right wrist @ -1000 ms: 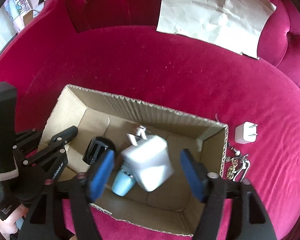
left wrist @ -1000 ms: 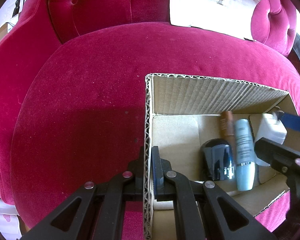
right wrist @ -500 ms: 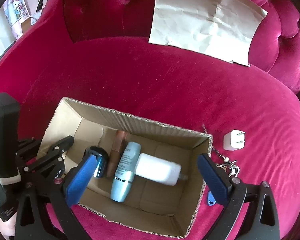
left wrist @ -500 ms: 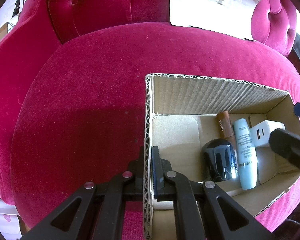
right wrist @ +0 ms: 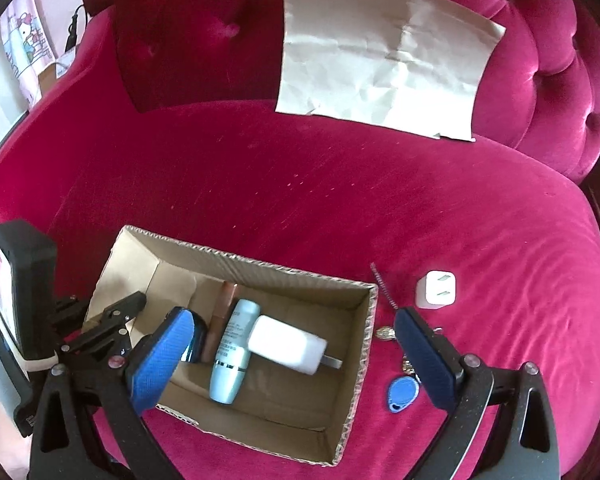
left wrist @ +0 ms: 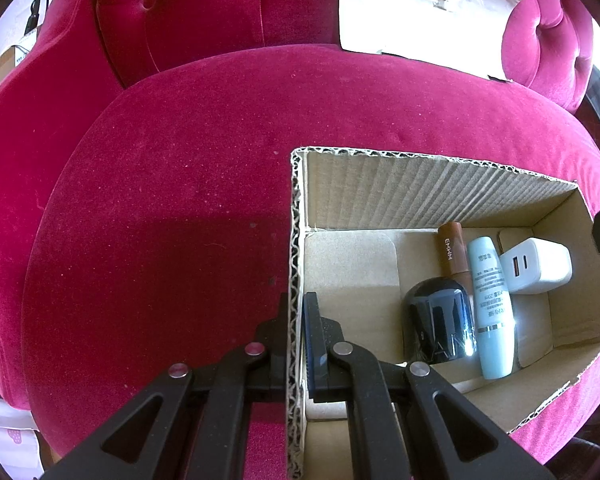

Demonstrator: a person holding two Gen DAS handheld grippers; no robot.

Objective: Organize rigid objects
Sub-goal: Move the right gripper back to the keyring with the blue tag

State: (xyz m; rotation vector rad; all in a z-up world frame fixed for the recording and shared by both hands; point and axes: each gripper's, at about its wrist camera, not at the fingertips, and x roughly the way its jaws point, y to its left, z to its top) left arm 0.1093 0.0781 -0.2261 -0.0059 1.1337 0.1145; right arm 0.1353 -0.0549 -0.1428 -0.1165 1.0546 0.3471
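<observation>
The left claw [left wrist: 296, 320] pinches the left wall of the cardboard box [left wrist: 420, 184] on the crimson velvet sofa [left wrist: 160, 200]. Inside lie four things side by side — a glossy black jar [left wrist: 440, 326], a brown tube [left wrist: 452, 248], a pale blue bottle [left wrist: 492, 308] and a white charger [left wrist: 538, 266] on its side, ports showing. The right claw [right wrist: 296, 354] hangs spread wide, gripping nothing. Outside the box: a small white plug [right wrist: 436, 290] and a blue key fob [right wrist: 402, 394].
</observation>
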